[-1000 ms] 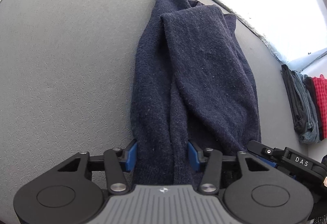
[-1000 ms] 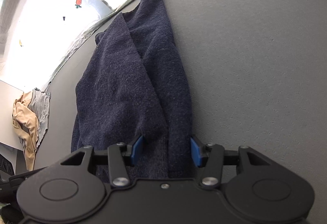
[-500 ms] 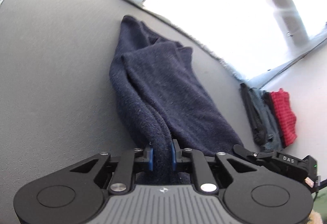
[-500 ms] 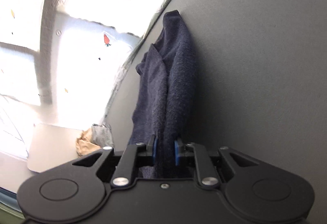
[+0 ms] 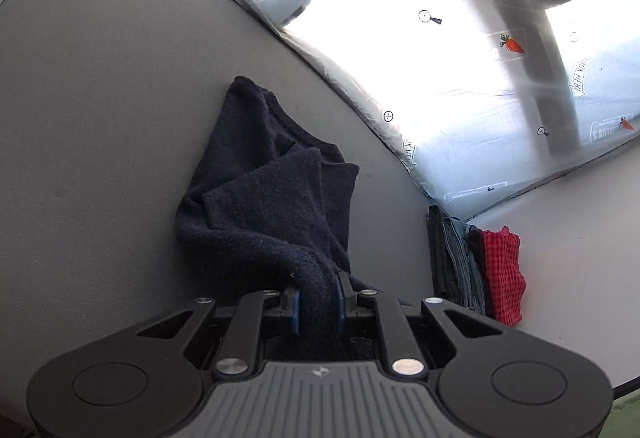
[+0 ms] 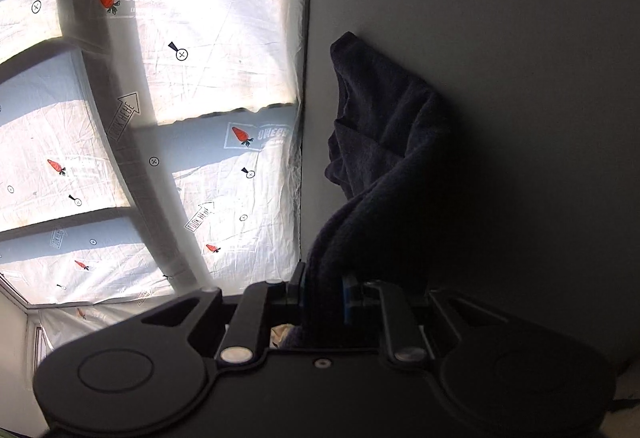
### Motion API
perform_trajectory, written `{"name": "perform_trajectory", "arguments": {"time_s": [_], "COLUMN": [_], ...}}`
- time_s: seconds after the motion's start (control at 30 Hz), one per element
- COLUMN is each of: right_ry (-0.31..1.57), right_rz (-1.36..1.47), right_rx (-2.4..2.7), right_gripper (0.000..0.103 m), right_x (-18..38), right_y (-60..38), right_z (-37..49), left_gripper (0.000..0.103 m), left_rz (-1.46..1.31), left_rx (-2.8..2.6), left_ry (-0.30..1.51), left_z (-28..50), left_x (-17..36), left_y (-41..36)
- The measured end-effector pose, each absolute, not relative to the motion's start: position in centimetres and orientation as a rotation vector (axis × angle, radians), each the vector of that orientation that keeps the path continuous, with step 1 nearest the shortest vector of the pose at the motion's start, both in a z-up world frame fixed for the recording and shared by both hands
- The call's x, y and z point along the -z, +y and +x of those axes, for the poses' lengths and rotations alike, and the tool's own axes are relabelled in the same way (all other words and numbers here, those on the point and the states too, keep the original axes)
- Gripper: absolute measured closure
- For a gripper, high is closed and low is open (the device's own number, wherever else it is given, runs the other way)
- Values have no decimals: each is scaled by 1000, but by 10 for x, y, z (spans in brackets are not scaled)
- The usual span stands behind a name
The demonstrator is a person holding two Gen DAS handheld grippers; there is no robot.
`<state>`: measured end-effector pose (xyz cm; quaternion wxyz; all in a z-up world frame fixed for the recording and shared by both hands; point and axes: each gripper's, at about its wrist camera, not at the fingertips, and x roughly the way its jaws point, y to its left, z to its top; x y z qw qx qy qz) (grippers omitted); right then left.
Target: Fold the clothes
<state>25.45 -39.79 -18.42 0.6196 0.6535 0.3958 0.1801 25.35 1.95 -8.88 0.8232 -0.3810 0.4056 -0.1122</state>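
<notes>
Left tool (image 5: pixel 318 300) clamped, tilted downward; right tool (image 6: pixel 325 296) clamped likewise

The left gripper (image 5: pixel 318 300) pinches a bunched end of the navy garment (image 5: pixel 268 194) between its blue pads, and the cloth runs from there toward the far edge of the grey table (image 5: pixel 100 118). At the table's right edge lies a stack of folded clothes (image 5: pixel 476 270), dark, blue denim and red checked. Beyond the far edge hangs a backlit white sheet printed with carrots (image 5: pixel 440 78).
</notes>
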Motion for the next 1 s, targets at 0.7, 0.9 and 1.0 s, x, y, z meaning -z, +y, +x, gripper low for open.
{"name": "perform_trajectory", "arguments": {"time_s": [0.7,0.9,1.0], "right_ry": [965,1055,1080], "right_rz": [1658,1718,1767], "right_rx": [-262,-155,-131], "right_gripper": [79,73,71], "right_x": [228,260,270], "right_y": [-381,-375,-376], "right_z": [428,467,477], "left_gripper": [80,77,72], "left_rz": [-860,-869,-936], "left_rx": [139,104,116], "left_ry": [939,1066,1100], "left_z": [438,494,507], "left_x": [131,166,176], "left_y": [28,30,39]}}
